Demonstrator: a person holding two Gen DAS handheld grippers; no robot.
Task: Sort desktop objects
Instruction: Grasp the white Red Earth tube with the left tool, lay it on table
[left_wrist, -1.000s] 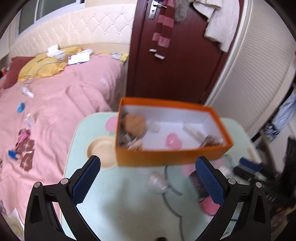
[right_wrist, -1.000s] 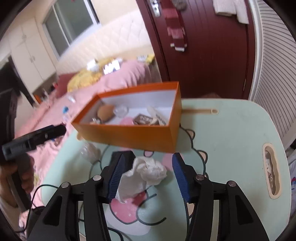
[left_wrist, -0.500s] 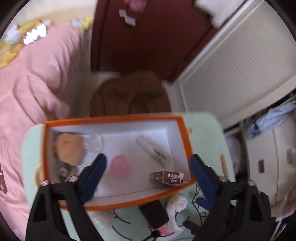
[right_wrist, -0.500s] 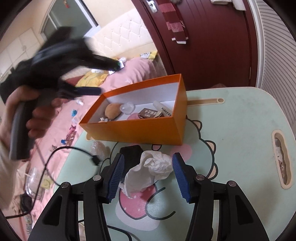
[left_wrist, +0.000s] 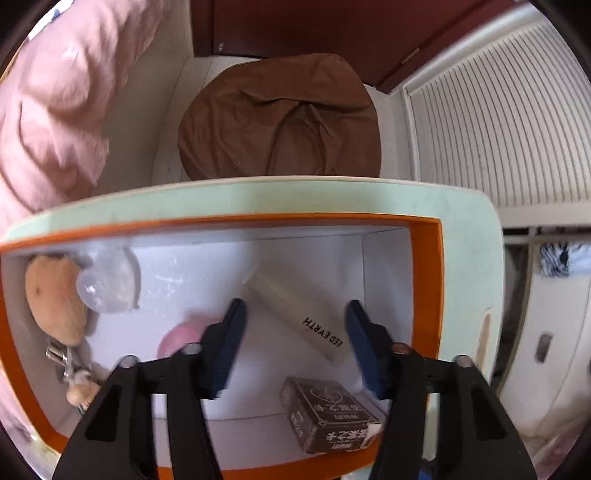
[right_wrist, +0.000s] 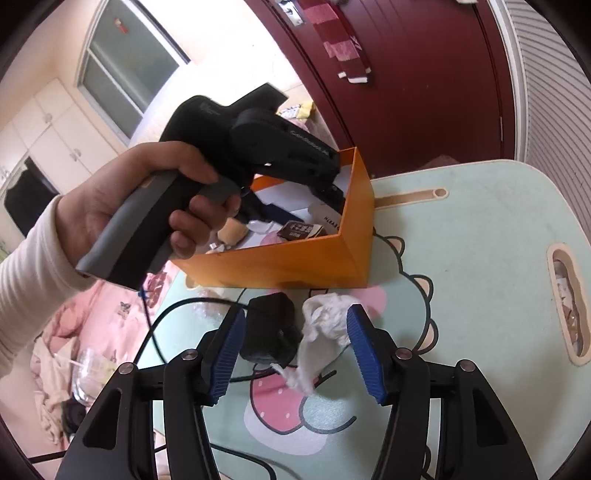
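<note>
Left gripper (left_wrist: 293, 341) hangs nose-down over the orange box (left_wrist: 428, 258), centre frame, jaws closing w/ nothing pinched; the white tube (left_wrist: 295, 312) lies between them on the box floor. Probably lining up on it. Right gripper (right_wrist: 295, 349), low centre, jaws easing apart around crumpled tissue (right_wrist: 325, 332) and black adapter (right_wrist: 269, 332) on the bench (right_wrist: 480, 240), just below the box, likely next in.

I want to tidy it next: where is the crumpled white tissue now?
In the right wrist view the crumpled white tissue lies on the table, beside the black charger, in front of the orange box.
</note>
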